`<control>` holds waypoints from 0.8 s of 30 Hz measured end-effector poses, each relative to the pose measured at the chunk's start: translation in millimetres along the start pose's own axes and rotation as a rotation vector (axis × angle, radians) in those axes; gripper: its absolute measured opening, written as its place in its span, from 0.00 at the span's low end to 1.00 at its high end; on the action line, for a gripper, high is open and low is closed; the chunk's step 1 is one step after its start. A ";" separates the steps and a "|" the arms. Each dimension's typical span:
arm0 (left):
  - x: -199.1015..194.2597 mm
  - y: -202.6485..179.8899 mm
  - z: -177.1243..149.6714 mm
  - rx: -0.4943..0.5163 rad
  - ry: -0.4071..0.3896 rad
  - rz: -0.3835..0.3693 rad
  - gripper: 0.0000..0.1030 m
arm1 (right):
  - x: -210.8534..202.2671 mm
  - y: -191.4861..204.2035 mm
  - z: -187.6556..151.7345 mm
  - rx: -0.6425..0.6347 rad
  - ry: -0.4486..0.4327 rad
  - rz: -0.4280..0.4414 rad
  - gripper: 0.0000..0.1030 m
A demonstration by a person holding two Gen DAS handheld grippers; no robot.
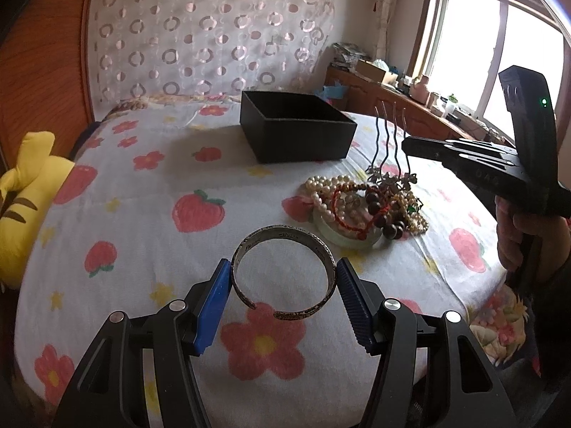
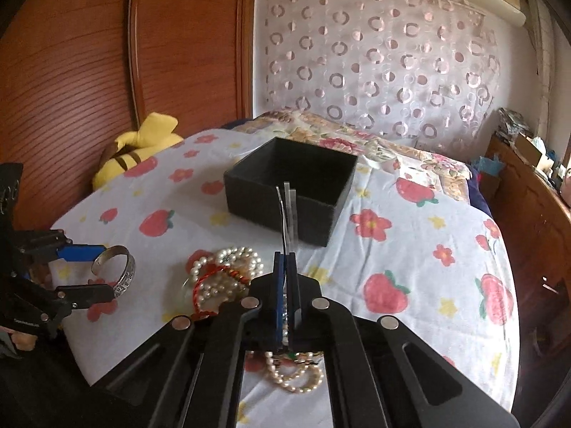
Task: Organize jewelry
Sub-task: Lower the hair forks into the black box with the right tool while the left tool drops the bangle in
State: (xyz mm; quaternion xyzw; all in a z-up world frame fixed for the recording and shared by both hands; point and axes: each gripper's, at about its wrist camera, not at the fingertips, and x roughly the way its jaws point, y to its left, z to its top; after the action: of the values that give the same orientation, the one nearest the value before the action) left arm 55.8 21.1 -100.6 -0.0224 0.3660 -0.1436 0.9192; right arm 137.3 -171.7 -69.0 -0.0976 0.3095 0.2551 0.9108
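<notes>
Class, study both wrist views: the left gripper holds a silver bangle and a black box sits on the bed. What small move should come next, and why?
Probably carry the silver bangle, clamped in the left gripper, forward toward the open black box. The box looks empty, and the bangle is lifted clear of the jewelry pile.

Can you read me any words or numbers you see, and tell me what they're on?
"045", faint, on the side of the right hand-held gripper.
Engraved writing inside the silver bangle held in the left hand-held gripper: too small to read.
Tiny print on the left gripper's body, right wrist view: blurred.
</notes>
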 end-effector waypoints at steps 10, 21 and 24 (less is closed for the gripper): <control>4.0 -6.7 29.1 0.042 -0.043 -0.008 0.56 | -13.6 -2.1 20.3 -0.033 -0.051 -0.024 0.02; 11.9 -4.5 71.8 0.058 -0.098 -0.001 0.56 | 4.0 -13.3 66.3 -0.033 -0.099 -0.002 0.02; 14.8 0.2 83.3 0.051 -0.111 0.011 0.56 | 19.3 -12.0 79.8 -0.033 -0.092 0.012 0.02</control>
State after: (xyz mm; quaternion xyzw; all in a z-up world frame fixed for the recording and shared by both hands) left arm 122.6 11.8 -49.6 -0.0050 0.3107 -0.1462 0.9392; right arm 197.7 -147.4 -17.6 -0.0991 0.2637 0.2699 0.9207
